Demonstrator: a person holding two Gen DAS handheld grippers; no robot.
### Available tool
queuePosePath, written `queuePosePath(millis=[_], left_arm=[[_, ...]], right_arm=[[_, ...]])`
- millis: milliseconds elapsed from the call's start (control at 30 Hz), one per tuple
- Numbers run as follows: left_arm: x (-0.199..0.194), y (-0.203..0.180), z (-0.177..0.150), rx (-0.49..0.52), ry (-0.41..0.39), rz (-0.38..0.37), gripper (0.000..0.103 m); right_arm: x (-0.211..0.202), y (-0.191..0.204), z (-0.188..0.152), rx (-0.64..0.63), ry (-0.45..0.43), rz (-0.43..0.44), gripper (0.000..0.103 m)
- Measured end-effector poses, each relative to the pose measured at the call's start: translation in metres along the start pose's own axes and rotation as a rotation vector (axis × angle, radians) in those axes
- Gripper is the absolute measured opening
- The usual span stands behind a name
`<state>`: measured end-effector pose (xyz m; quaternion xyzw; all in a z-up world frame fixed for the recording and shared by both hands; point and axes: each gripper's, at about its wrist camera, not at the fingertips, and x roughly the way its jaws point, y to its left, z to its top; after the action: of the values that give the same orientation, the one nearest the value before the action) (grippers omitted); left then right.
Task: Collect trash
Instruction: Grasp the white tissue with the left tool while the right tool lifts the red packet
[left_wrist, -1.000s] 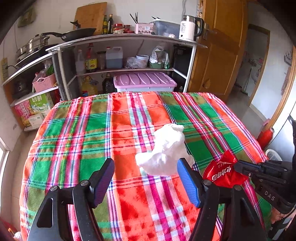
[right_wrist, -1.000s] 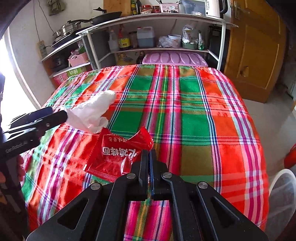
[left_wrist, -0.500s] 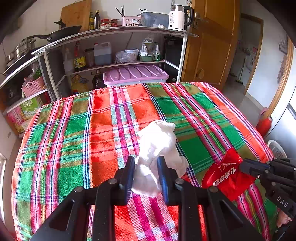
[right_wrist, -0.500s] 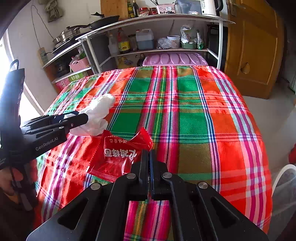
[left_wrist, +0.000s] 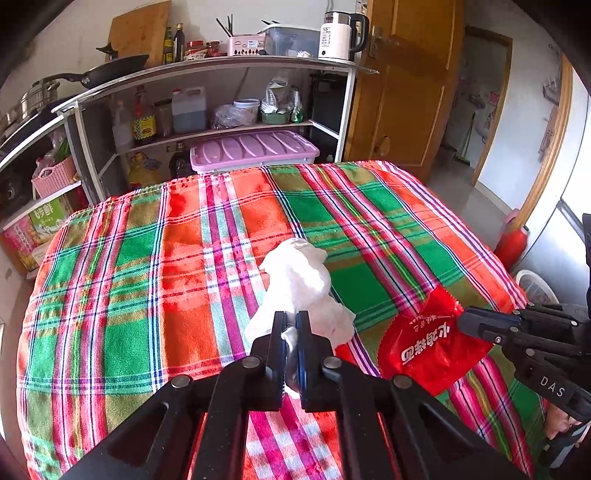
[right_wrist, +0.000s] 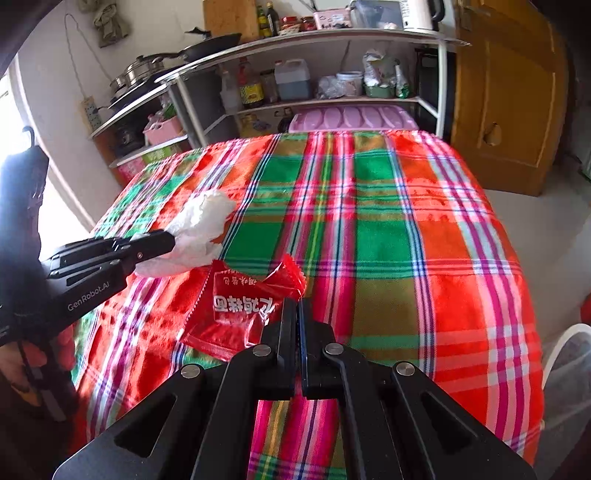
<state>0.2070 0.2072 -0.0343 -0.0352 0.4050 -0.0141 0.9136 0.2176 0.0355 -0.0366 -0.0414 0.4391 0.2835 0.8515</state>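
Two pieces of trash are gripped: the white tissue (left_wrist: 299, 284) by the closed left tool (left_wrist: 290, 325), the red wrapper (right_wrist: 243, 306) by the closed right tool (right_wrist: 297, 314), both just above the counter (right_wrist: 388, 236). Disposal is left; no bin is clearly seen.

We see a plaid-covered table (left_wrist: 147, 258), cluttered shelves (left_wrist: 207, 70) far behind, a wooden door (left_wrist: 406, 92) right, daylight at left.

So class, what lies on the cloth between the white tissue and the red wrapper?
Nothing: only bare plaid tablecloth separates tissue from wrapper, clearest in the left wrist view.
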Motion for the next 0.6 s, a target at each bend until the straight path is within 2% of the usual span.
queuePosePath(millis=[67, 133, 167, 200, 233, 300, 333, 600], left_arm=[[0.003, -0.001, -0.002, 0.003, 0.009, 0.007, 0.005], [0.007, 0.002, -0.002, -0.016, 0.015, 0.001, 0.007], [0.007, 0.004, -0.001, -0.034, 0.014, 0.007, 0.009], [0.006, 0.005, 0.0, -0.035, 0.006, 0.01, 0.016], [0.005, 0.006, 0.001, -0.032, 0.0, 0.015, 0.028], [0.004, 0.008, 0.003, -0.033, -0.005, 0.013, 0.046], [0.005, 0.008, 0.004, -0.034, -0.006, 0.01, 0.051], [0.024, 0.015, 0.005, -0.056, 0.04, 0.015, 0.051]], right_arm=[[0.001, 0.004, -0.001, -0.035, 0.009, -0.001, 0.003], [-0.002, 0.007, -0.001, -0.064, -0.006, 0.004, 0.017], [-0.003, 0.009, 0.0, -0.076, -0.015, 0.013, 0.038], [-0.004, 0.011, 0.001, -0.088, -0.025, 0.017, 0.057], [-0.005, 0.013, 0.002, -0.103, -0.038, 0.011, 0.06], [-0.005, 0.018, 0.006, -0.126, -0.056, 0.016, 0.06], [-0.003, 0.021, 0.008, -0.134, -0.063, 0.026, 0.06], [0.026, 0.027, 0.01, -0.165, 0.004, 0.03, 0.06]])
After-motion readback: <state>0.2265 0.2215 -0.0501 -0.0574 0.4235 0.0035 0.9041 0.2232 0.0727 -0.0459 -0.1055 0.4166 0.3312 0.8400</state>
